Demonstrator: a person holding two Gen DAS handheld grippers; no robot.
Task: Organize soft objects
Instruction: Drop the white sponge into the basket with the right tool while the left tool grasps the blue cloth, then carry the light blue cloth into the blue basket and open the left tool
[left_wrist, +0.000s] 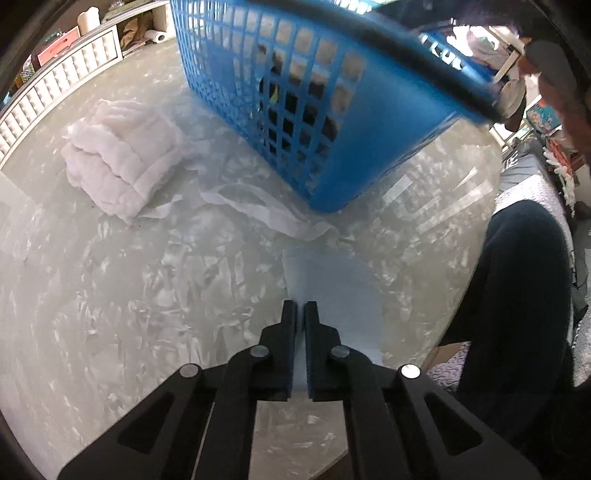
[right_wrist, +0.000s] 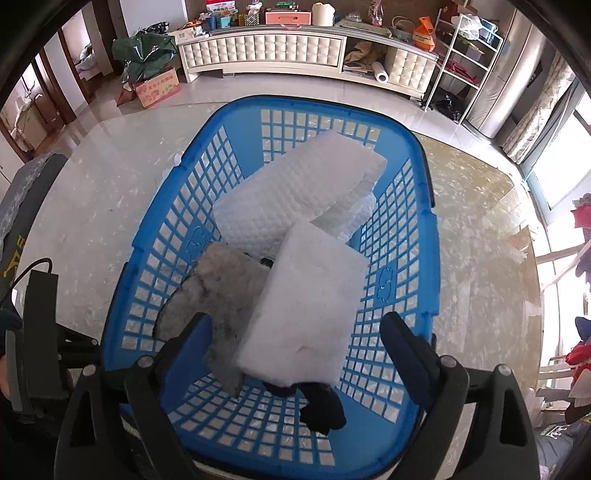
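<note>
My left gripper (left_wrist: 300, 308) points down at the marble table (left_wrist: 110, 314), shut on the near edge of a thin pale blue cloth (left_wrist: 332, 284) that lies flat there. Behind the cloth stands the blue lattice basket (left_wrist: 295, 110). In the right wrist view my right gripper (right_wrist: 295, 321) hangs open over the basket (right_wrist: 424, 221), its fingers (right_wrist: 399, 339) wide on either side of a white foam pad (right_wrist: 306, 306) without touching it. Under that pad lie a white quilted pad (right_wrist: 295, 192), a grey fuzzy cloth (right_wrist: 221, 288) and a black cloth (right_wrist: 321, 406).
A folded white padded bundle (left_wrist: 118, 162) and a thin white sheet (left_wrist: 258, 203) lie on the table left of the basket. A person's dark-clothed limb (left_wrist: 517, 295) is at the table's right edge. A cream cabinet (right_wrist: 266, 51) and a wire shelf (right_wrist: 461, 55) stand beyond.
</note>
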